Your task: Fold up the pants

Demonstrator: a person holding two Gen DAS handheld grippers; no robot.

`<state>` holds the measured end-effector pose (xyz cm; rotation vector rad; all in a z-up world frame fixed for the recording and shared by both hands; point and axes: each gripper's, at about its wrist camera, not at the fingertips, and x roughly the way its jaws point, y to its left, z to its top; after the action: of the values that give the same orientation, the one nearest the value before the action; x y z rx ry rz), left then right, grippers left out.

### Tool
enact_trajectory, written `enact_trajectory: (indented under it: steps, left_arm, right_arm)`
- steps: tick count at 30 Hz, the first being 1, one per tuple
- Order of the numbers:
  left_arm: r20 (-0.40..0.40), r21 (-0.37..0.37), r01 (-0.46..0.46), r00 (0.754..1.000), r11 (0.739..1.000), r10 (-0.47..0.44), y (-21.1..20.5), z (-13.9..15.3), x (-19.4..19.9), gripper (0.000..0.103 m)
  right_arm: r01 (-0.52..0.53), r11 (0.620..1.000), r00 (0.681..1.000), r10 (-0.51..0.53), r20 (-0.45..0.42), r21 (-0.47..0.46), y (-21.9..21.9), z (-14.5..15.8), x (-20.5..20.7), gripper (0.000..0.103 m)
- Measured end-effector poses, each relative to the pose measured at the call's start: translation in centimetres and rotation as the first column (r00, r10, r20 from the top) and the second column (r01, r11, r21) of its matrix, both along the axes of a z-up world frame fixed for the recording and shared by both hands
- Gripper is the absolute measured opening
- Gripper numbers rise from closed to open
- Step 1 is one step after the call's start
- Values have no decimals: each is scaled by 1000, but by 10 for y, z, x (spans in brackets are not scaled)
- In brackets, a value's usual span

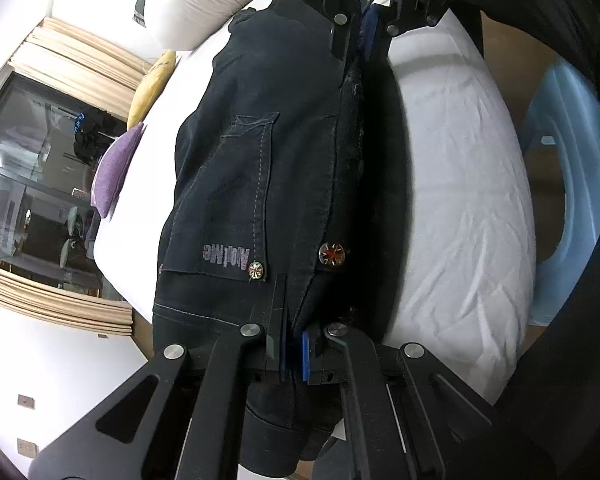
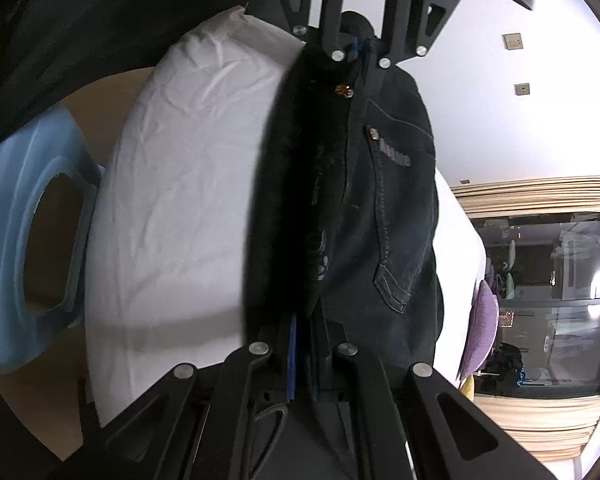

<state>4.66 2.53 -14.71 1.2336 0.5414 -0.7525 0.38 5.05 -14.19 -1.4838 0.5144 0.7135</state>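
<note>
The dark denim pants [image 1: 260,184] hang stretched between the two grippers above a white bed [image 1: 460,200], the fabric doubled along a fold that runs from one gripper to the other. A back pocket [image 1: 240,200] with pale stitching and a small printed label faces the left wrist camera, and two metal rivets [image 1: 332,255] sit close to the near end of the cloth.

In the left wrist view, the left gripper [image 1: 294,344] sits at the bottom of the picture with its jaws closed tight on the waistband end of the pants; the blue pad of one finger presses against the fabric. At the top of the same view, the right gripper [image 1: 360,36] is clamped on the far end of the garment, so the cloth runs lengthwise between them.

The right wrist view shows the same arrangement from the other end: the right gripper [image 2: 304,344] pinches the near edge of the pants [image 2: 380,220], while the left gripper [image 2: 358,50] holds the far end at the top.

Beside the pants the bed sheet [image 2: 180,200] is wrinkled. A light blue plastic stool [image 2: 20,220] stands on the floor past the bed's edge. Purple [image 1: 116,168] and yellow [image 1: 152,84] cushions lie near the dark window [image 1: 32,184], which is framed by beige curtains [image 1: 60,300].
</note>
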Motion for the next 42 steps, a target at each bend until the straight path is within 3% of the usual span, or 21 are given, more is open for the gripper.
enact_trajectory:
  steps: [6,11,15,16,18,21,25,28,31,33,34,36,38,39,40,41,42]
  left_arm:
    - [44,16,12,999,1000,-13,-2,-11,-19,3]
    - [116,73,18,993,997,-26,-3,-23,-27,4]
    - [25,104,-30,999,994,28,3,-6,-25,9]
    - [-17,108,-41,999,993,43,7,-1,-25,16]
    - [-101,139,-55,993,989,69,12,6,-22,22]
    - [-148,169,-84,983,982,109,18,15,-19,22]
    - [-258,115,-193,941,974,217,13,30,2,22]
    - [-329,-10,-269,910,963,251,2,49,16,22]
    - [-435,-148,-358,861,922,264,-9,67,32,22]
    - [-444,-222,-411,850,884,284,-18,69,43,22]
    - [-458,-235,-455,832,859,315,-24,63,51,22]
    - [-524,-253,-545,772,799,360,-35,43,69,22]
    - [-602,-221,-629,689,746,403,-45,13,86,22]
    - [-607,-224,-654,673,722,422,-48,4,89,22]
    - [-602,-244,-666,674,705,429,-51,1,90,22]
    - [-600,-239,-673,669,700,438,-52,1,90,22]
    - [-599,-234,-677,666,698,445,-54,2,91,22]
  right_arm:
    - [35,999,999,-35,3,-8,3,-1,1,6]
    - [63,998,998,-63,7,-21,6,-13,-8,8]
    - [146,988,988,-142,-61,60,8,-3,4,9]
    - [159,984,986,-154,-70,75,7,-2,4,9]
    - [163,984,985,-158,-63,78,7,-3,3,9]
    - [162,984,986,-159,-52,76,9,-4,1,9]
    - [175,981,984,-172,-46,78,9,-5,1,9]
    - [170,984,985,-168,-27,61,11,-7,-1,10]
    - [186,980,982,-184,-34,78,10,-6,-1,10]
    - [192,978,981,-190,-37,85,10,-6,0,10]
    - [198,976,980,-195,-39,91,10,-6,0,10]
    - [205,974,979,-202,-36,99,11,-7,0,10]
    - [214,970,977,-211,-33,115,10,-6,0,10]
    - [227,965,974,-225,-37,134,8,-5,0,11]
    - [245,957,970,-240,-48,153,6,-3,0,14]
    - [269,946,963,-260,-68,183,0,1,1,18]
    - [300,928,954,-286,-91,221,-7,7,2,32]
